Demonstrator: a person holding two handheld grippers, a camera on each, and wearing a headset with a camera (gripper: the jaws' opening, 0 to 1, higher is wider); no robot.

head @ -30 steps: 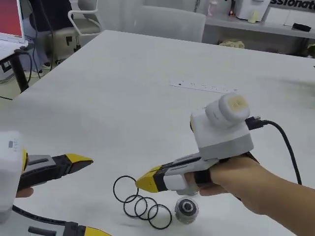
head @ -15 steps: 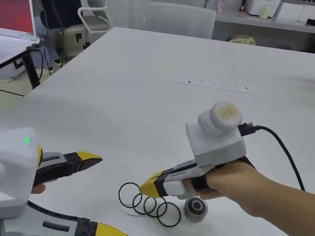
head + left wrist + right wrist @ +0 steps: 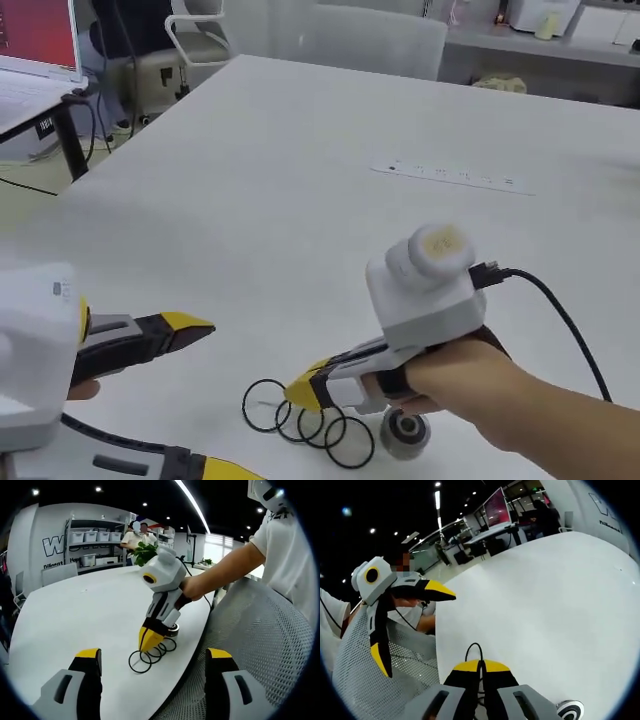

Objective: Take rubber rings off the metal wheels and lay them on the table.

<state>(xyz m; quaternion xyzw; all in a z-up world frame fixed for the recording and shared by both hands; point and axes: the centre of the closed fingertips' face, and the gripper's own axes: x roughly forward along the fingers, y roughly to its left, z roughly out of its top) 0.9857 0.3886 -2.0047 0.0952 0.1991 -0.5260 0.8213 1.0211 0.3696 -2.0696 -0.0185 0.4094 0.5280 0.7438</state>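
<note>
On the surface [image 3: 300,180], near edge: rings [image 3: 305,425] lie overlapped in a row, wheel [image 3: 405,432] just beside. Right gripper [image 3: 300,392] low at the row, closed on one ring [image 3: 474,644], probably laying it down (right gripper view: loop at shut tips). Left gripper [image 3: 208,396] wide, holding nothing, waiting apart; head view gives layout.

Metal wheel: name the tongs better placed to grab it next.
Right, likely. The right tongs sit shut at the rubber rings, close beside the metal wheel; the left tongs hang open, farther off.
</note>
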